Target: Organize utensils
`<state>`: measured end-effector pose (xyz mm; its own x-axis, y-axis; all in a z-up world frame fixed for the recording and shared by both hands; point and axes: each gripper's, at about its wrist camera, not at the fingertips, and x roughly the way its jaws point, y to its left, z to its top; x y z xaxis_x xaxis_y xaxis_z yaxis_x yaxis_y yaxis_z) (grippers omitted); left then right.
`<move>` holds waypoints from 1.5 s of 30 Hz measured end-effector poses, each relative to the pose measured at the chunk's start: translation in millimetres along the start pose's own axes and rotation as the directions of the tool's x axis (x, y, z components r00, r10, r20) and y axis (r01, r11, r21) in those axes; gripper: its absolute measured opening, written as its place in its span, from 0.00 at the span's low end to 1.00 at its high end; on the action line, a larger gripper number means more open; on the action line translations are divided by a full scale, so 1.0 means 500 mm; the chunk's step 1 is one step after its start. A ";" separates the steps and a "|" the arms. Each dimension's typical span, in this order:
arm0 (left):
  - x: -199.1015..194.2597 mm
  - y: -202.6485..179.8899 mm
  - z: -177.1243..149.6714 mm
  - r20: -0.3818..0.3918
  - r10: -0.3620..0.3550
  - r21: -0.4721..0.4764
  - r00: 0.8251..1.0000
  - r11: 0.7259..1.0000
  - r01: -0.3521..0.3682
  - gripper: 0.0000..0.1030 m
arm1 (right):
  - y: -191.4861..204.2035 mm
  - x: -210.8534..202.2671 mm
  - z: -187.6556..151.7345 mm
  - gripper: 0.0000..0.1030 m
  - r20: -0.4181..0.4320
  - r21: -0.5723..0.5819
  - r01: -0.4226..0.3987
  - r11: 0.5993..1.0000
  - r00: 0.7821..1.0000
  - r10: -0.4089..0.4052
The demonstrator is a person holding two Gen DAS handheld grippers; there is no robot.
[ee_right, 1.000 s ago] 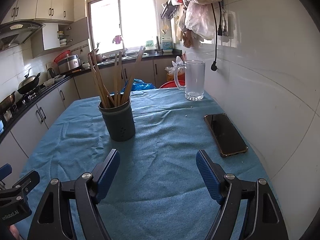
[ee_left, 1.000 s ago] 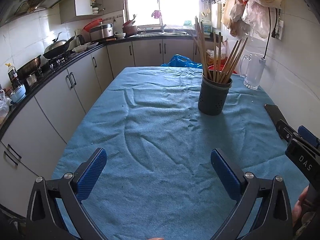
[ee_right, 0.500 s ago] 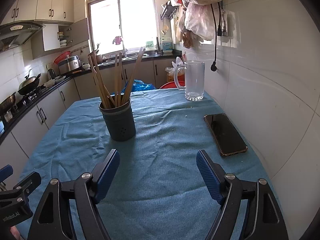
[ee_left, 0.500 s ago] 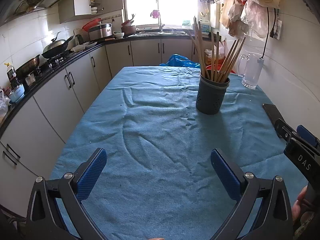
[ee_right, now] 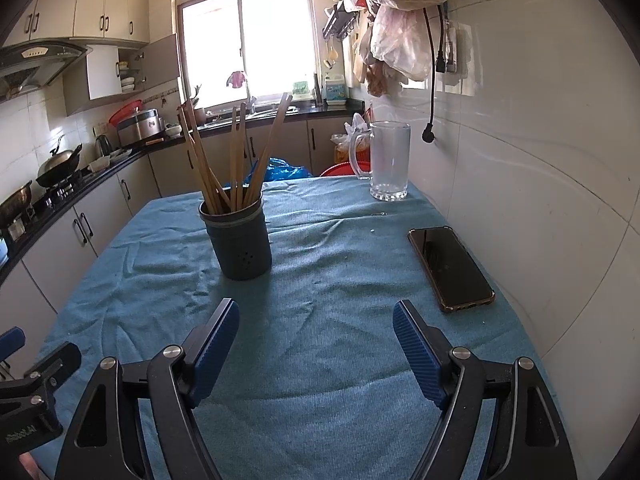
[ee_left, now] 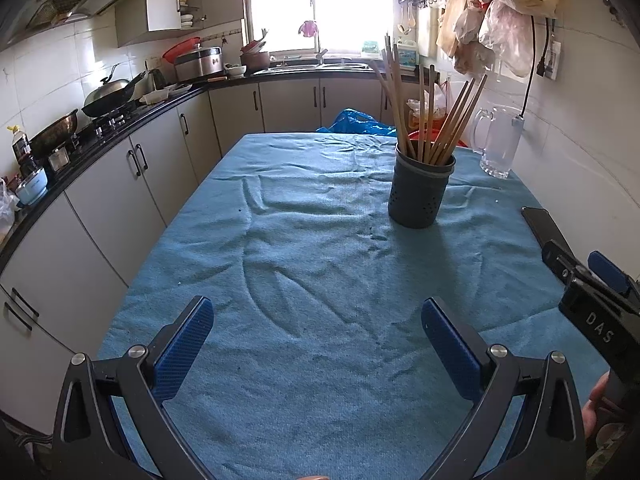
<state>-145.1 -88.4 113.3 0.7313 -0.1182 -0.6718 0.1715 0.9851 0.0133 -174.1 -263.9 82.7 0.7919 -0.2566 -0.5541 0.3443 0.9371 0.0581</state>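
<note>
A dark grey utensil holder [ee_left: 418, 190] stands upright on the blue cloth, holding several wooden chopsticks [ee_left: 424, 116]. It also shows in the right wrist view [ee_right: 239, 240] with its chopsticks [ee_right: 236, 160]. My left gripper [ee_left: 316, 332] is open and empty, well short of the holder at the near end of the table. My right gripper [ee_right: 316, 340] is open and empty, near the table's front, with the holder ahead to its left. The right gripper's side shows in the left wrist view [ee_left: 592, 300].
A glass mug [ee_right: 386, 162] stands at the far right by the wall. A black phone [ee_right: 450, 266] lies flat at the right edge. Kitchen counter and cabinets [ee_left: 100, 184] run along the left. A blue bag [ee_left: 356, 124] lies beyond the table's far end.
Both grippers stay open and empty. The left wrist view has shifted slightly, so the holder sits a little more to the left in it. Nothing on the table moved.
</note>
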 end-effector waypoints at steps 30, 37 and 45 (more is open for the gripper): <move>-0.025 -0.018 -0.006 0.011 0.003 0.032 1.000 0.999 -0.003 1.00 | -0.012 0.025 -0.017 0.81 -0.112 -0.092 0.134 0.987 0.983 -0.144; -0.025 -0.018 -0.007 0.011 0.004 0.033 1.000 0.999 -0.004 1.00 | -0.013 0.023 -0.016 0.81 -0.115 -0.093 0.137 0.986 0.982 -0.147; -0.027 -0.019 -0.008 0.008 0.004 0.033 1.000 0.999 -0.004 1.00 | -0.015 0.025 -0.020 0.81 -0.132 -0.093 0.138 0.986 0.980 -0.150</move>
<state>-159.2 -95.6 119.0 0.7370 -0.1155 -0.6659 0.1906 0.9808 0.0408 -171.7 -271.6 66.8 0.6577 -0.3608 -0.6612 0.4020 0.9105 -0.0969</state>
